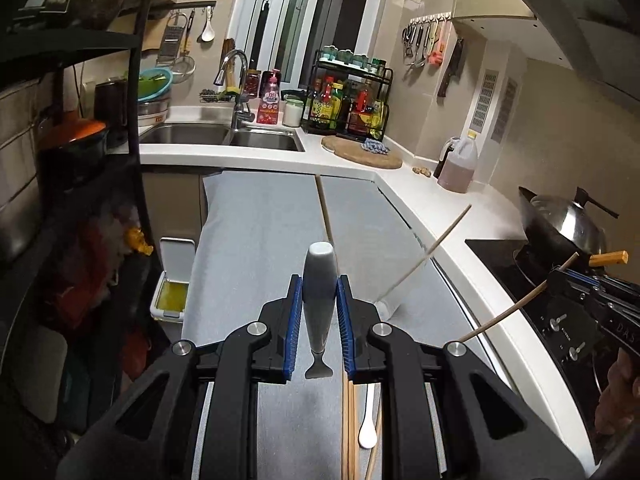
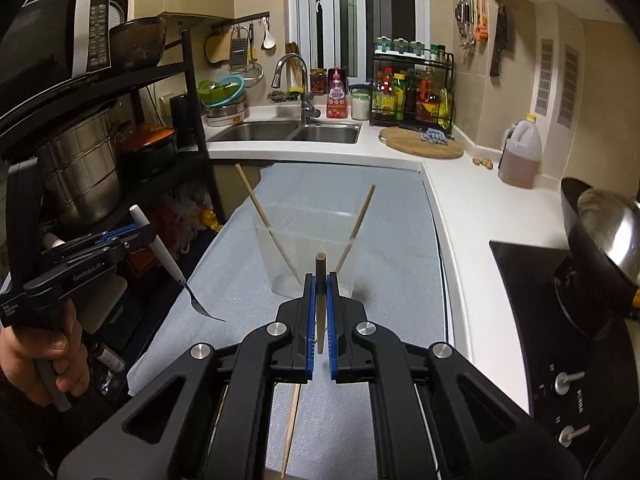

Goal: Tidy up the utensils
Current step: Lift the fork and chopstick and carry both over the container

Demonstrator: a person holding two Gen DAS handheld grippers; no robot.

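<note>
On the left, the left gripper [image 2: 138, 236] pinches a white-handled fork [image 2: 172, 264] above the grey-matted counter [image 2: 400, 240]; centre, a frosted clear plastic container [image 2: 306, 256] already holds two slim wooden chopsticks. Rightward, the right gripper [image 2: 319, 312] clamps another chopstick [image 2: 320, 300], likely next to drop in, needing upright alignment over the rim.

Right gripper [image 2: 319, 280] closed on a wooden chopstick [image 2: 320, 300], held upright between the blue pads, low over the grey mat [image 2: 400, 280]. Just beyond, clear container [image 2: 306, 256] standing on the mat with two chopsticks [image 2: 266, 222] leaning inside, one tilted left, one tilted right. At left, left gripper [image 2: 138, 232] clamped on a white-handled fork [image 2: 168, 264], tines down and clear of the mat, gripped by a hand [image 2: 44, 364] at lower left; one loose chopstick [image 2: 290, 428] lying on the mat beneath the right gripper
</note>
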